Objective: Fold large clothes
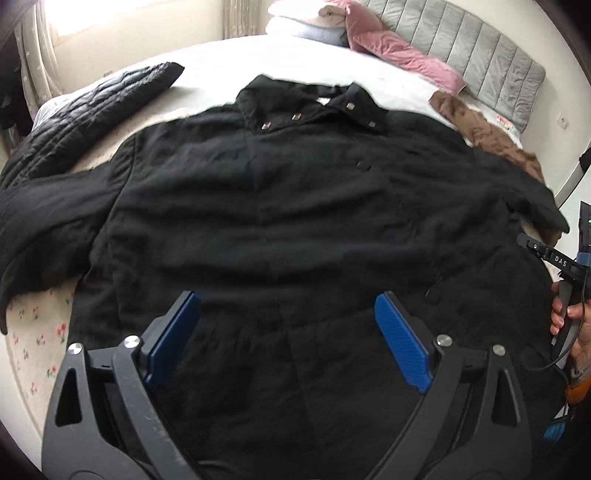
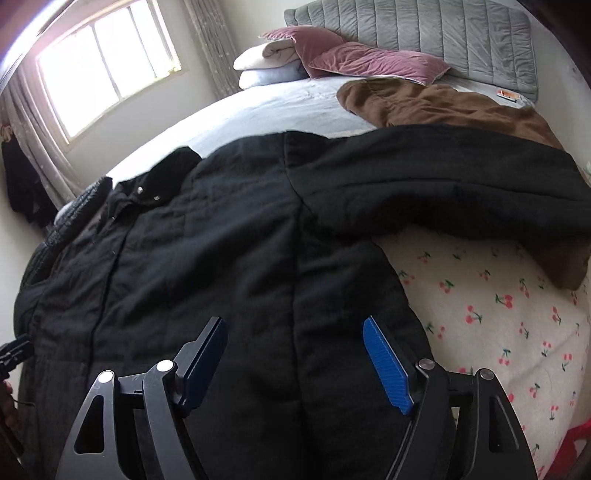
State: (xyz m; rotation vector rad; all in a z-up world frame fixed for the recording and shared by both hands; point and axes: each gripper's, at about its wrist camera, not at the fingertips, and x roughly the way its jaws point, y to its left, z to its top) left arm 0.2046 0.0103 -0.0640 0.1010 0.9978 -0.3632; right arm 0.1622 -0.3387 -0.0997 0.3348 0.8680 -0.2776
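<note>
My fingers (image 1: 402, 343) stand apart on both the left gripper (image 1: 288, 339) and right gripper (image 2: 295, 365), gripping nothing. The black coat (image 1: 295, 221) lies spread flat on the bed (image 2: 498, 314), collar far, sleeves outstretched; I judge every fold remains to be made.

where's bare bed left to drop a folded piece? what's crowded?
Free: the white sheet between the black coat's collar and the pillows; the cherry-print cover beside the coat's hem, under its sleeve. Crowded: the black coat fills the middle, a quilted black jacket on one side, a brown garment on the other.
</note>
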